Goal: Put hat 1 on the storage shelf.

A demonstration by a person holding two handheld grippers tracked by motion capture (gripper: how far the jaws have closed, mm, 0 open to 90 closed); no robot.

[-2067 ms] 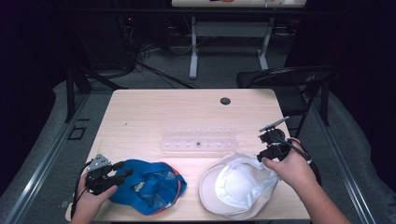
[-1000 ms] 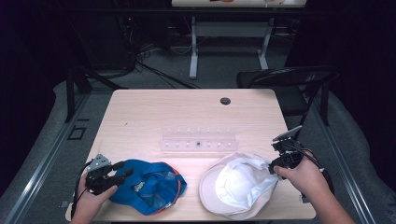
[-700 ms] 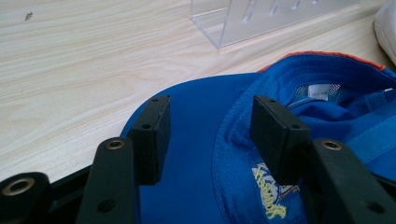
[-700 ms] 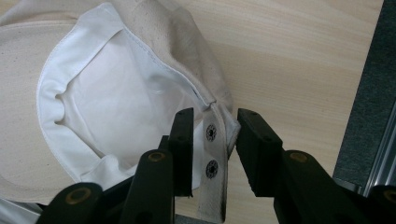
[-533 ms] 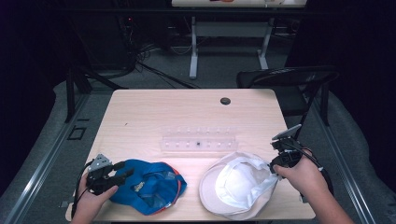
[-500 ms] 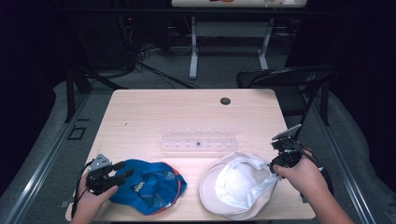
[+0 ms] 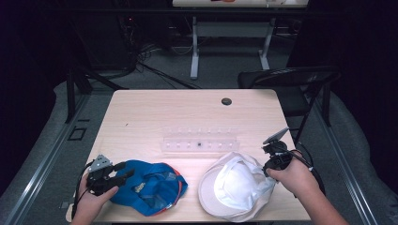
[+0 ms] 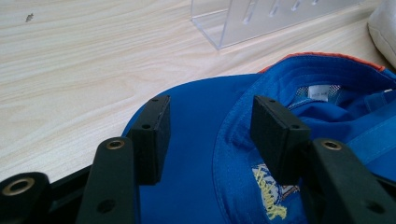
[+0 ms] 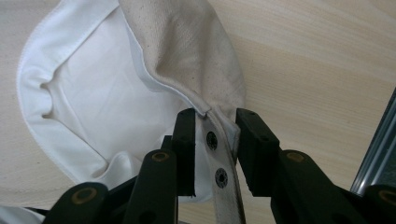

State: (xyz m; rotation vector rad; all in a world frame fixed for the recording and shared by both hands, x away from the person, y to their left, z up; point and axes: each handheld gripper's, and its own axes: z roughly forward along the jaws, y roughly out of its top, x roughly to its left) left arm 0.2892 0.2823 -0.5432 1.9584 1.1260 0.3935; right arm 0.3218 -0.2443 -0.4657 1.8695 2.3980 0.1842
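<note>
While your right gripper (image 9: 211, 140) has the snap strap (image 9: 219, 154) of the cream-white cotton cap (image 7: 233, 186) between its jaws, which have just been closing and then easing apart a little, check the bite: the pads flank the strap at the cap's back edge, but from here I cannot tell whether they truly press it. Squeeze fully before you lift, or the limp band will slide out. That cap lies upside down at the near right of the pale wooden table (image 7: 155, 112). Your left gripper (image 8: 208, 130) hangs with jaws spread wide over the brim of the blue fabric cap with orange trim (image 7: 152, 187) at the near left, gripping nothing. Just beyond both caps stands the clear acrylic peg rack (image 7: 199, 143), so draw clear of it. A small dark round grommet (image 7: 226, 101) sits far off, no bother.
</note>
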